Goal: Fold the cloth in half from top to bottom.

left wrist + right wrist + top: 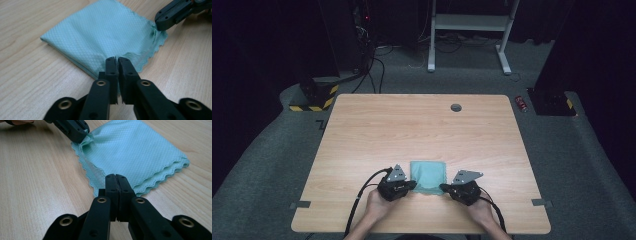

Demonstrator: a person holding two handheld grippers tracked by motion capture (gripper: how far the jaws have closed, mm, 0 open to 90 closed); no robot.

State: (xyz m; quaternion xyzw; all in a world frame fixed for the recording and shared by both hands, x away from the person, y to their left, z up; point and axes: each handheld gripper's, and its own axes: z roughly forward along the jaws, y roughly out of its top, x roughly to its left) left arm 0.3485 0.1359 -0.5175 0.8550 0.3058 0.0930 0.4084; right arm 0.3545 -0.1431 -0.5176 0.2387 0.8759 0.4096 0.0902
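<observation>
A folded teal cloth [428,177] lies near the tabletop's [377,130] front edge, midway along it. The left tongs [117,60] pinch its near-left corner and the right tongs [116,177] are clenched on its near-right corner. Judging by the stacked scalloped edges, folding is partly done; another fold or smoothing probably remains.

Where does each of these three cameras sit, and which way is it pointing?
High view: above the person's side, looking forward and down at the table; forearms, hands, left gripper and right gripper show.
Left gripper view: rides that gripper, looking along its jaws at the green cloth.
Right gripper view: rides that gripper, jaws pinching the cloth's edge.
Shared: both gripper views show the cloth and the other gripper.
</observation>
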